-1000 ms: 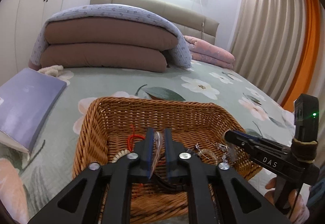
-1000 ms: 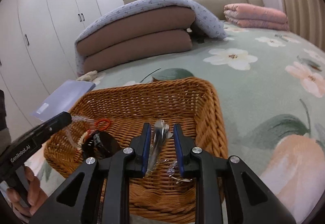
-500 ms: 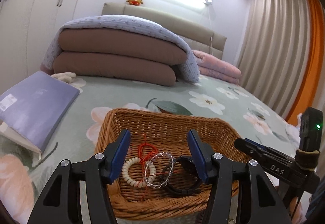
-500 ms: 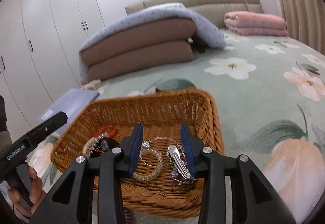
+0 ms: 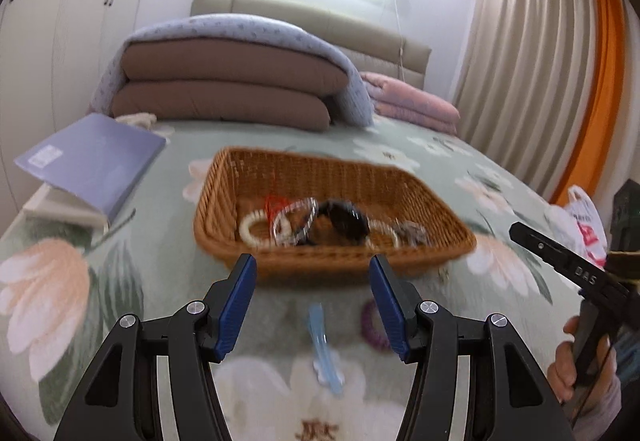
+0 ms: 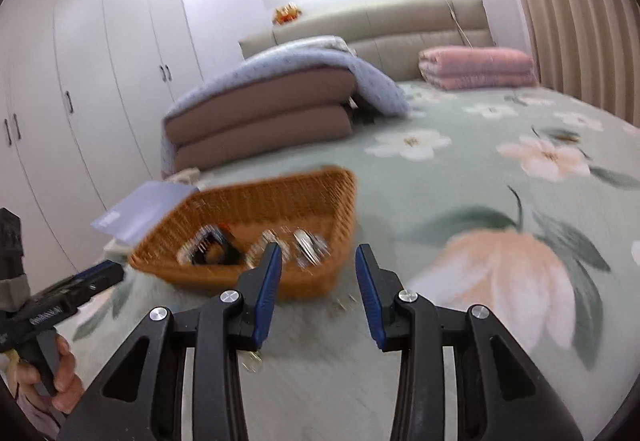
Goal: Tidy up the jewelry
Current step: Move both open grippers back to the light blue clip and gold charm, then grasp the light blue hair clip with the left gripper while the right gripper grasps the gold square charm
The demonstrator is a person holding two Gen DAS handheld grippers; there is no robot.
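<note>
**Flowered bed and its load**

The bed (image 5: 168, 273) carries a wicker basket (image 5: 420, 197), a blue hair clip (image 5: 324, 345) and purple ring (image 5: 374, 325) just before it, a lilac box (image 5: 96, 161), folded quilts (image 5: 224, 89) and pink bedding (image 5: 412, 101).

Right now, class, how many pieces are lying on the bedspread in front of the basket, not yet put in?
2: a light blue hair clip and, to its right, a purple beaded bracelet. Others may be hidden behind the tools.

tan wicker basket (image 5: 432, 201), green floral bedspread (image 5: 160, 261)
</note>
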